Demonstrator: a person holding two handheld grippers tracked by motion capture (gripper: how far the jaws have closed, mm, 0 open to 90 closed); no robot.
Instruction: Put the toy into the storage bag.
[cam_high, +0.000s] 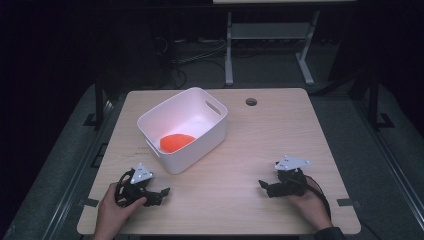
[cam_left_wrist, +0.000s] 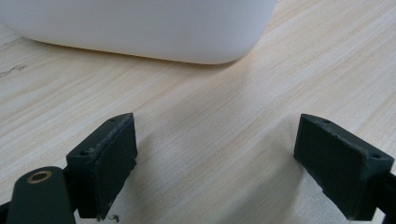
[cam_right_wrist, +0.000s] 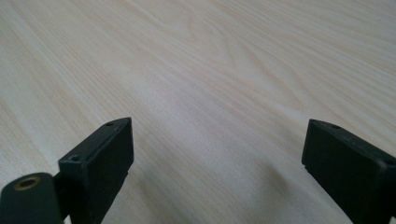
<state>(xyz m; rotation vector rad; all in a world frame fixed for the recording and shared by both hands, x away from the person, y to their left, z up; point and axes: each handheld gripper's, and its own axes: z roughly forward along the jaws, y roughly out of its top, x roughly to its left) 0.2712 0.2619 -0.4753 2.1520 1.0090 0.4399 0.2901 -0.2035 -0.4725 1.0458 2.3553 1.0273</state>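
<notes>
At the time of inspection, a white bin (cam_high: 182, 129) stood on the table (cam_high: 270, 145), left of centre and nearer the far edge, set at an angle to the table's edges. An orange object (cam_high: 175, 142) lay flat on the bin's floor, toward its near wall; its exact nature could not be determined from the high view. The left gripper (cam_high: 159, 194) rested near the front-left corner of the table, just in front of the bin's near corner, held by the person's left hand (cam_high: 114, 210). Its jaws stood wide apart with nothing between them, and the left gripper view showed bare wood under them and the bin's rounded lower wall (cam_left_wrist: 140, 32) a little ahead. The right gripper (cam_high: 264, 187) lay toward the front-right corner, well apart from the bin, held by the right hand (cam_high: 311, 204); its jaws were likewise wide and empty, with bare tabletop ahead. No loose items were observed on the table outside the bin. Judged from this layout, the placing of the orange object into the bin appeared complete, both grippers having nothing in hold and sitting low near the front edge. No remaining step was evident.
</notes>
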